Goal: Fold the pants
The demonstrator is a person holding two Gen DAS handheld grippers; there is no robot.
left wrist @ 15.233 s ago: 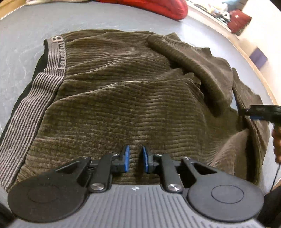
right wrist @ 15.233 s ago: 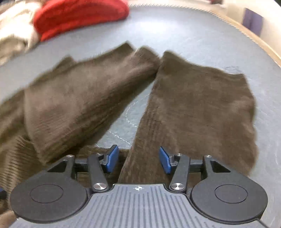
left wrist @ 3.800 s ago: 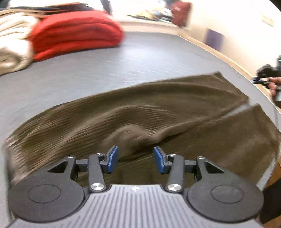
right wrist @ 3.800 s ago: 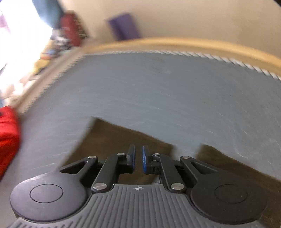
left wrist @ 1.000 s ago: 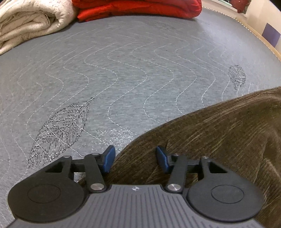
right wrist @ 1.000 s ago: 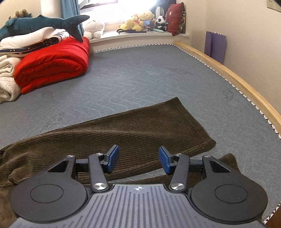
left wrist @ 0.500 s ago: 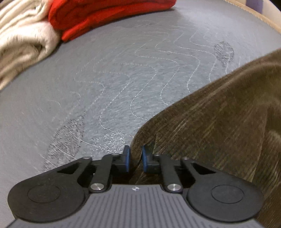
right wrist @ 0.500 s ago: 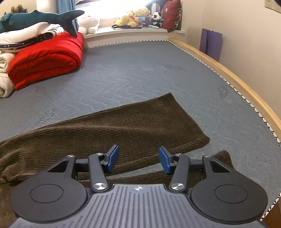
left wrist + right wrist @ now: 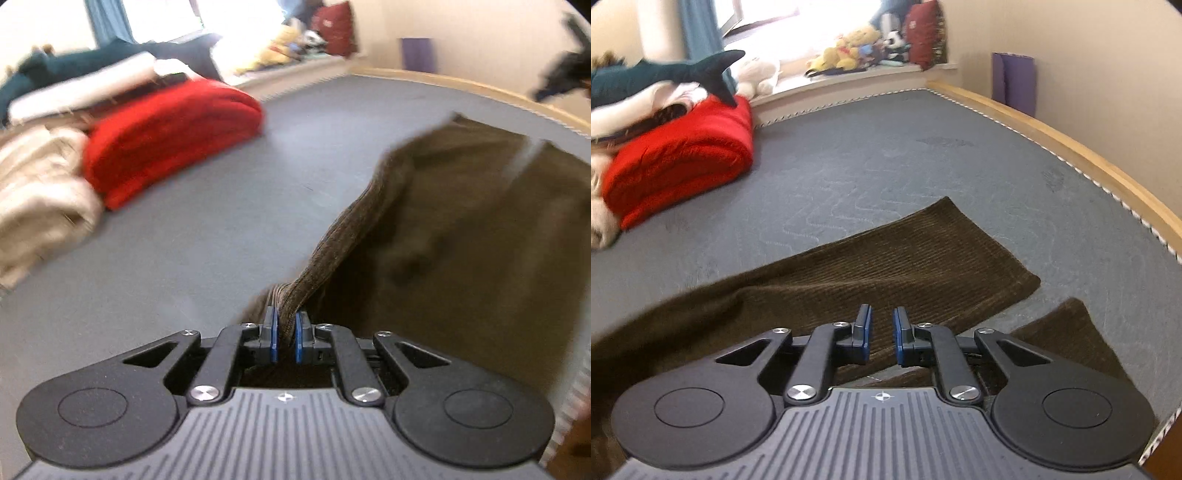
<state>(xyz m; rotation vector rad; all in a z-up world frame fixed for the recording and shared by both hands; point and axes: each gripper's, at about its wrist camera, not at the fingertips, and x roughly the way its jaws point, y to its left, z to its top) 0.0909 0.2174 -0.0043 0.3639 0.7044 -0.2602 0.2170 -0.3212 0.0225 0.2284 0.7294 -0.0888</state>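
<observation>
The brown corduroy pants (image 9: 461, 236) lie on the grey mattress (image 9: 192, 236). My left gripper (image 9: 285, 334) is shut on a fold of the pants near their edge and lifts it, so the cloth rises in a taut ridge from the jaws. In the right wrist view the two pant legs (image 9: 886, 266) lie spread flat, one leg end (image 9: 1067, 332) nearer the bed edge. My right gripper (image 9: 881, 334) sits low over the nearer edge of the upper leg, its jaws nearly closed with cloth between them. The right gripper also shows blurred in the left wrist view (image 9: 565, 74).
A red folded blanket (image 9: 683, 162) and a cream blanket (image 9: 37, 206) are stacked at the far left, with a plush shark (image 9: 665, 74) on top. A wooden bed rail (image 9: 1071, 147) runs along the right. Soft toys (image 9: 857, 48) line the window sill.
My left gripper has lifted the pinched cloth up off the mattress and tilted upward. My right gripper's jaws have closed from wide open to a narrow gap over the pant leg.
</observation>
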